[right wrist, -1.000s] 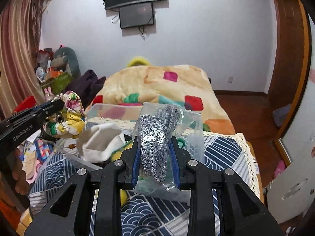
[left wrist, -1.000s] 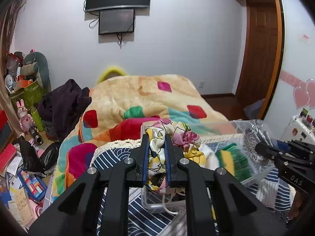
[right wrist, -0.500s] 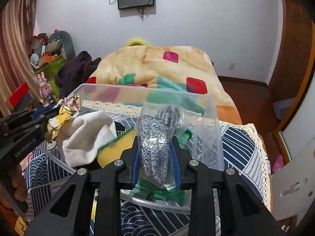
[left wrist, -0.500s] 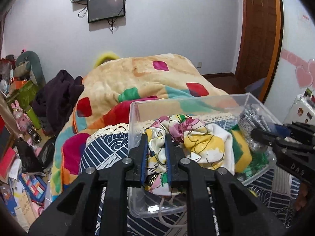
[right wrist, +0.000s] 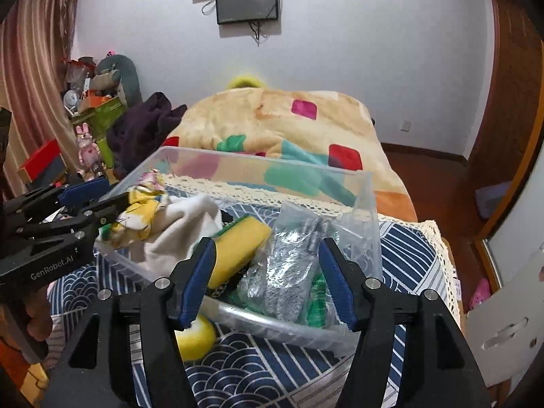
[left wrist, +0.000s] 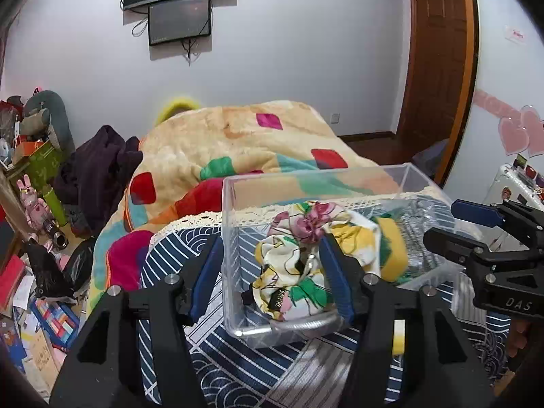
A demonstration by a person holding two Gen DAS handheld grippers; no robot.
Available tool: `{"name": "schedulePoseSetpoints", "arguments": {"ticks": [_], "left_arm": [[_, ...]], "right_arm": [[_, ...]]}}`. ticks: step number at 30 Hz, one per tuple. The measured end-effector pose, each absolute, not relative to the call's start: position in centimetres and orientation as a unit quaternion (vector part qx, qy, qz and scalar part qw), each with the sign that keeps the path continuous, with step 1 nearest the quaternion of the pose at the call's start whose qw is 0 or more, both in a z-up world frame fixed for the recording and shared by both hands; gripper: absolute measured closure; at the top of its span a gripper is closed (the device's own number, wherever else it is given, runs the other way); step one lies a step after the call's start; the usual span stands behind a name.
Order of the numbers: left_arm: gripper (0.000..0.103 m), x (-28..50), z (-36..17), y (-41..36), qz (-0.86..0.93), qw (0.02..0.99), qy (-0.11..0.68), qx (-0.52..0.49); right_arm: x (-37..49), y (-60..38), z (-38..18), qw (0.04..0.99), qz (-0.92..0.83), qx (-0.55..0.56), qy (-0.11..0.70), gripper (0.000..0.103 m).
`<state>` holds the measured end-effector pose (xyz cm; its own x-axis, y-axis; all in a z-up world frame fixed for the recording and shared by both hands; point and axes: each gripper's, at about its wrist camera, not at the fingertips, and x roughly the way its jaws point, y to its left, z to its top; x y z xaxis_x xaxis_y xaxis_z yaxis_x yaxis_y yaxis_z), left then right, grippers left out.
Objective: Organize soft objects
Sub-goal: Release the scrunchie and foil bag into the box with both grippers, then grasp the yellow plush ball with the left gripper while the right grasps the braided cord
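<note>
A bed covered by a cream blanket (left wrist: pixel 238 142) with coloured squares fills the middle of both views; its far end is hidden behind a yellow shape at the wall. In front lies a navy patterned cloth (right wrist: pixel 258 370) with a lace edge, its near side cut off by the picture edge. On it sits a clear plastic bin (left wrist: pixel 234 238), walls see-through, with open room in its far half. Inside, from left to right, lie a floral fabric piece (left wrist: pixel 292 272), a white cloth (right wrist: pixel 176 227), a yellow sponge with a green back (right wrist: pixel 238 248), and a grey knit glove in a clear bag (right wrist: pixel 289 268); something green beneath the bag is too hidden to name. The left gripper (left wrist: pixel 268 278) has its blue pads spread wide, one outside the bin's left wall and one inside, touching the floral fabric piece but not pinching it. The right gripper (right wrist: pixel 268 278) is also spread wide, its pads on either side of the sponge and the bagged glove, gripping neither. A yellow ball (right wrist: pixel 197 336) rests on the cloth just outside the bin, partly hidden by the right gripper's left finger. White lettering reads "GenRobot.AI" on the left gripper's body in the right view and "DAS", cut short, on the right gripper in the left view. Clutter along the left wall is too small to make out.
</note>
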<state>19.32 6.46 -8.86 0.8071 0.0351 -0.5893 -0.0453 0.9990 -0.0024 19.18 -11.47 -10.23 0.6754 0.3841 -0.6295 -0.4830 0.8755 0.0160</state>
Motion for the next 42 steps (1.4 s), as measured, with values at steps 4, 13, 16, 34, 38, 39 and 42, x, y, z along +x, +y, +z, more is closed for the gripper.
{"name": "schedulePoseSetpoints", "arguments": {"ticks": [4,13,16,34,38,39,42], "left_arm": [[0.032,18.2,-7.7,6.4,0.012,0.954,0.298,-0.018],[0.011,14.4,-5.6,6.0,-0.005,0.964,0.264,-0.025],[0.005,13.2,-5.6,5.8,-0.010,0.965,0.263,-0.022],[0.004,10.6,-12.8,4.1,-0.044,0.930,0.361,-0.047],[0.004,10.8,-13.6,3.4,-0.038,0.930,0.364,-0.028],[0.004,10.9,-13.8,3.2,-0.043,0.928,0.368,-0.031],[0.005,11.0,-14.4,2.6,-0.052,0.925,0.374,-0.028]], "right_arm": [[18.4,-11.4,-9.3,0.917,0.243,-0.074,0.307,0.029],[15.6,-12.8,-7.6,0.931,0.246,-0.062,0.263,0.018],[14.6,-13.7,-7.9,0.933,0.245,-0.058,0.257,0.011],[10.5,-15.7,-16.2,0.890,0.254,-0.069,0.373,0.011],[9.9,-16.5,-17.2,0.877,0.266,-0.058,0.396,0.025],[9.9,-16.6,-17.5,0.874,0.268,-0.058,0.402,0.033],[9.1,-16.5,-18.0,0.872,0.266,-0.072,0.403,0.048]]}}
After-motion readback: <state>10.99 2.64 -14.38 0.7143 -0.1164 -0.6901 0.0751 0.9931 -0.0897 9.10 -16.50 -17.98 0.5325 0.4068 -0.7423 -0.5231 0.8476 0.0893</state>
